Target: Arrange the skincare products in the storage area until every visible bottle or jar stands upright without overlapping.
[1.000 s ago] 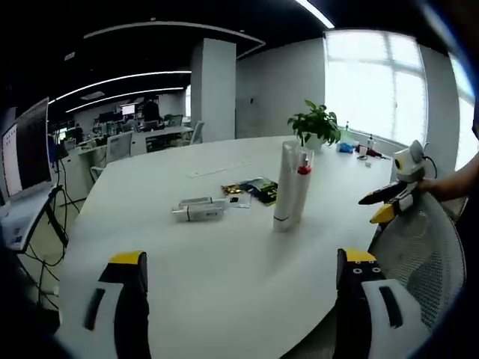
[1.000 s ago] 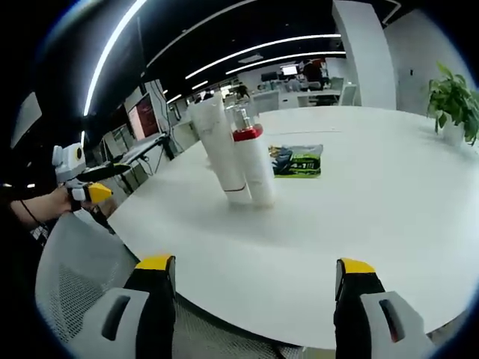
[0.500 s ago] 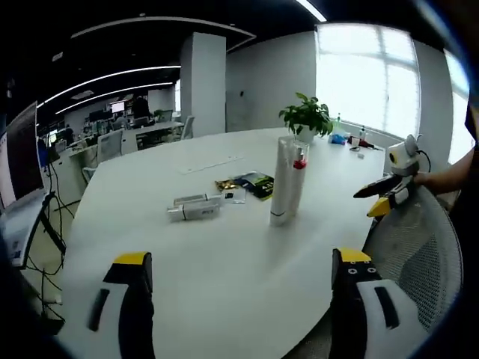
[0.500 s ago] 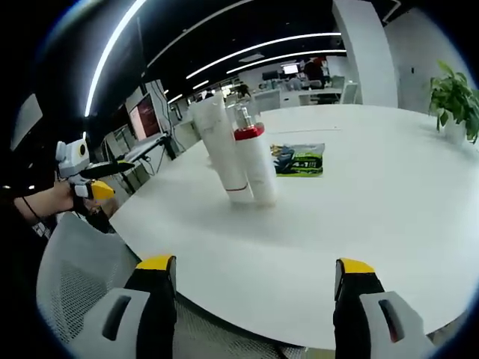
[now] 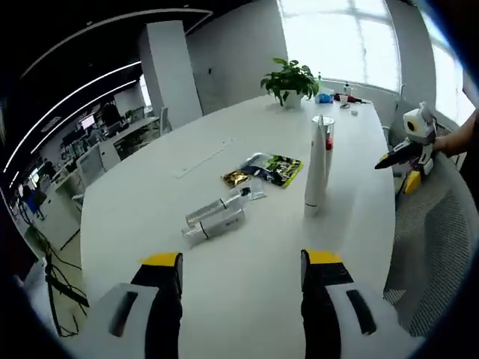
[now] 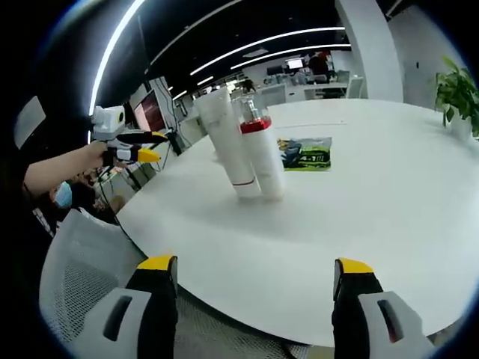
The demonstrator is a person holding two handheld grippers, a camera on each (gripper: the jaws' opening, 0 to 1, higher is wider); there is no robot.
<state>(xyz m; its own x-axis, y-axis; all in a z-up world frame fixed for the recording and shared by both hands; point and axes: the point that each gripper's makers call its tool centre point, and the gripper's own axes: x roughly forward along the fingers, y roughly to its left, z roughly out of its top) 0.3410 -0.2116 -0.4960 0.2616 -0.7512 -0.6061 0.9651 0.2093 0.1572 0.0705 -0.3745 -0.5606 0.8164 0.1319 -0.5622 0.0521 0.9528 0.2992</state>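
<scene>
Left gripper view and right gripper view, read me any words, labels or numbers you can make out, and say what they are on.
None can be read.
Green packet: print too blurred.
Upright tube and red-banded bottle: no legible label.
Two lying tubes: markings too small.

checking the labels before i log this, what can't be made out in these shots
- Print on the two lying tubes: too small in the left gripper view.
- Those tubes in the right gripper view: hidden behind the upright white tube and pump bottle.
- Green packet text: blurred.
- The pump bottle's head: cut into glare, unclear.
</scene>
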